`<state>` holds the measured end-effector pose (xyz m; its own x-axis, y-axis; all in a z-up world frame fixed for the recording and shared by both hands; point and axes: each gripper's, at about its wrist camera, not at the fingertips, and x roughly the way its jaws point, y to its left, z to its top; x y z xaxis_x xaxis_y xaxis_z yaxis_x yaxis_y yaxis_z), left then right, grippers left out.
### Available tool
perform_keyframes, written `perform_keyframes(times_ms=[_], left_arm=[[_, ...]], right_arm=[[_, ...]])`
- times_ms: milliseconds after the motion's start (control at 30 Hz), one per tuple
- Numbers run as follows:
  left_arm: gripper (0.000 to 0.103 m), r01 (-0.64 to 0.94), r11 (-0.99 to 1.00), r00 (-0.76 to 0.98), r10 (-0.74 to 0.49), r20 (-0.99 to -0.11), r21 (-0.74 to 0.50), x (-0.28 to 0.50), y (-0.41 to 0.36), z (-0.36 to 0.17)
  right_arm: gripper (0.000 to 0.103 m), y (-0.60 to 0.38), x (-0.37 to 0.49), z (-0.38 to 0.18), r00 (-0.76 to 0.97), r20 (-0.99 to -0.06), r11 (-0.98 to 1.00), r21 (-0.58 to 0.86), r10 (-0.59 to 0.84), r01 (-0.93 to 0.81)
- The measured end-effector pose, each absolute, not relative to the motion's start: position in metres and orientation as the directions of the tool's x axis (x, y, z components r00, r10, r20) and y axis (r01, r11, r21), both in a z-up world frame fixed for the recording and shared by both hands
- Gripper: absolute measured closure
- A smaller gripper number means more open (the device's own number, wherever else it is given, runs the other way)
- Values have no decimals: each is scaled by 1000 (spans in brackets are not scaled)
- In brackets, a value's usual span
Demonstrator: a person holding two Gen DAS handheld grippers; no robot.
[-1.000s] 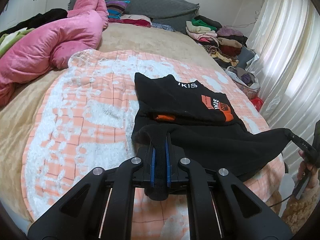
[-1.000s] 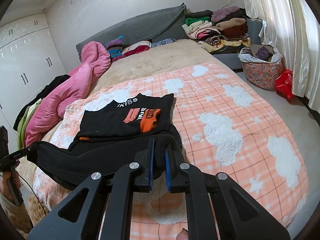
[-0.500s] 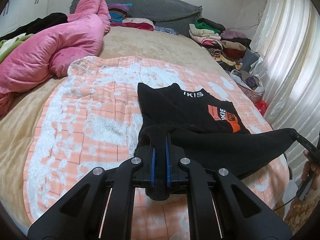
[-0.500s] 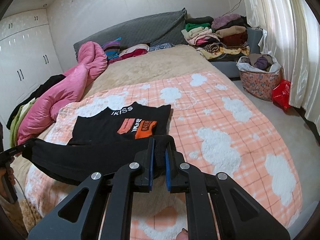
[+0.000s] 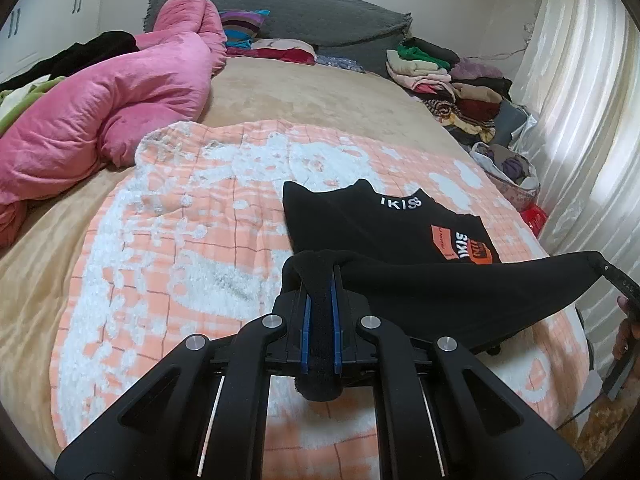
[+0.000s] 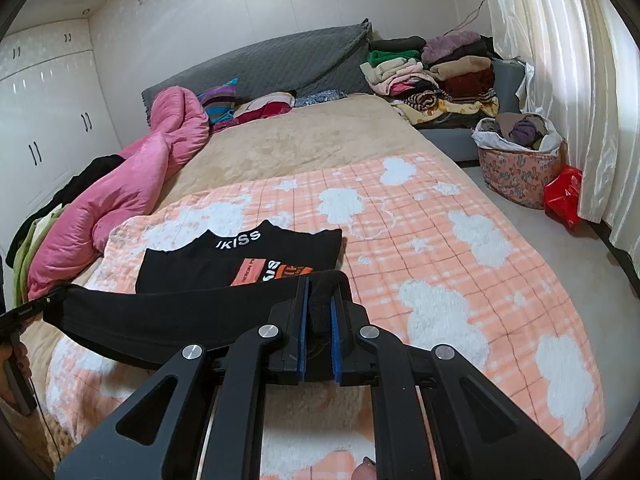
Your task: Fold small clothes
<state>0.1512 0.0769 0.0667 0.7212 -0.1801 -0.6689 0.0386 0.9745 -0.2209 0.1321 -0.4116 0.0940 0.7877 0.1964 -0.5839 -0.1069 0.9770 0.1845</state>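
black shirt (image 5: 384,224) lay on the orange-and-white blanket (image 5: 192,248) at the near end of the bed, its near hem lifted and stretched taut. left gripper (image 5: 319,312) was clamped on one hem corner, right gripper (image 6: 319,316) on the other. folded clothes (image 6: 432,72) were stacked far right, apparently on a bench.

Matt black cloth garment (image 5: 460,292) pinched between blue rubbery pads (image 5: 306,332); ahead of fingertips, fluffy orange-and-white blanket (image 5: 180,248); glossy curtain (image 6: 560,80) beyond.
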Motion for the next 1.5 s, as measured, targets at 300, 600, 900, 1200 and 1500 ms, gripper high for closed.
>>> perform_keyframes(times_ms=[300, 600, 900, 1200, 1500], left_arm=[[101, 17, 979, 727, -150, -670, -201, 175, 79, 69], [101, -4, 987, 722, -107, -684, -159, 210, 80, 66], [101, -28, 993, 703, -65, -708, -119, 246, 75, 47], [100, -34, 995, 684, -45, -728, -93, 272, 68, 30], [98, -46, 996, 653, -29, -756, -78, 288, 68, 10]], right_arm=[[95, -409, 158, 97, 798, -572, 977, 192, 191, -96], [95, -405, 196, 94, 801, -573, 979, 188, 175, -80], [95, -398, 234, 68, 779, -612, 987, 149, 138, -58], [94, -400, 256, 43, 751, -651, 991, 132, 111, -32], [94, -393, 272, 20, 719, -690, 995, 95, 81, -21]])
